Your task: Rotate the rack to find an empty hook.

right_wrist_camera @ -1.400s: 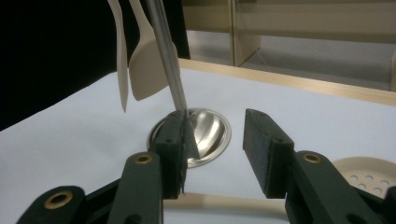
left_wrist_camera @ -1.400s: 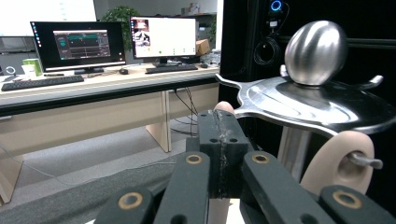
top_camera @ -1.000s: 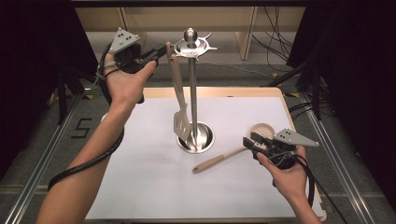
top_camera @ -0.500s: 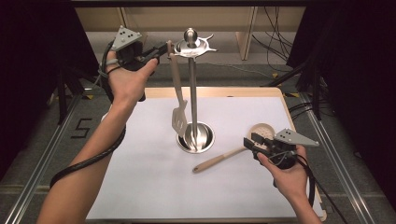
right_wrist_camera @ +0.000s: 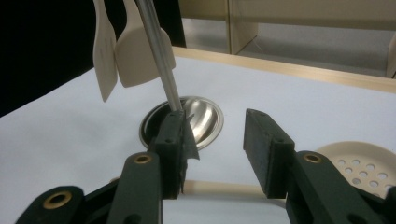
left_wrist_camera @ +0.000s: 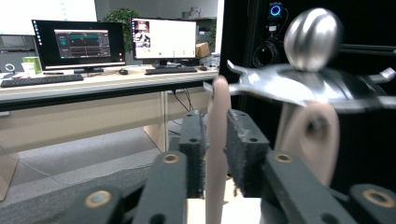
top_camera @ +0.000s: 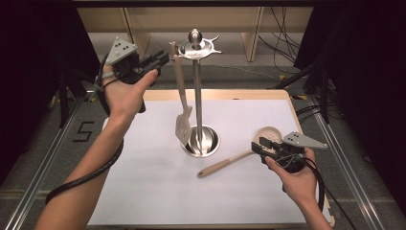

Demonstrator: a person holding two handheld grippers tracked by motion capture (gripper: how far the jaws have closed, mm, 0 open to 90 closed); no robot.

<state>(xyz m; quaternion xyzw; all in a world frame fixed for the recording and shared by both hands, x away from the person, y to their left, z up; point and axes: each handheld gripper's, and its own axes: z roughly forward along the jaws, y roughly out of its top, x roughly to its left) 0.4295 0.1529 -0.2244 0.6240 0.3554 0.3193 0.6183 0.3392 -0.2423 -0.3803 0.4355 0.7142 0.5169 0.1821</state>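
in the high view, the left tongs were raised above the back left part of the tabletop, at the top of the slotted spatula, whose handle end was up at the hooks of the metal stand. the blade of the spatula hung just beside the pole, above the round base. the right tongs were low at the front right, with the jaws at either side of the handle of the skimmer spoon, which lay flat on the white tabletop, its round holed head beside the right hand. in the left gripper view, the left tongs were clenched on the pale handle of the slotted spatula, the two black pads pressing it from both sides, under the hook plate and the ball top of the stand. in the right gripper view, the right tongs were released, with a clear gap between the pads, and the handle of the skimmer spoon passed under this gap; the holed head was at the right edge. behind them the stand rose from its base, with two hanging spatula blades beside it.
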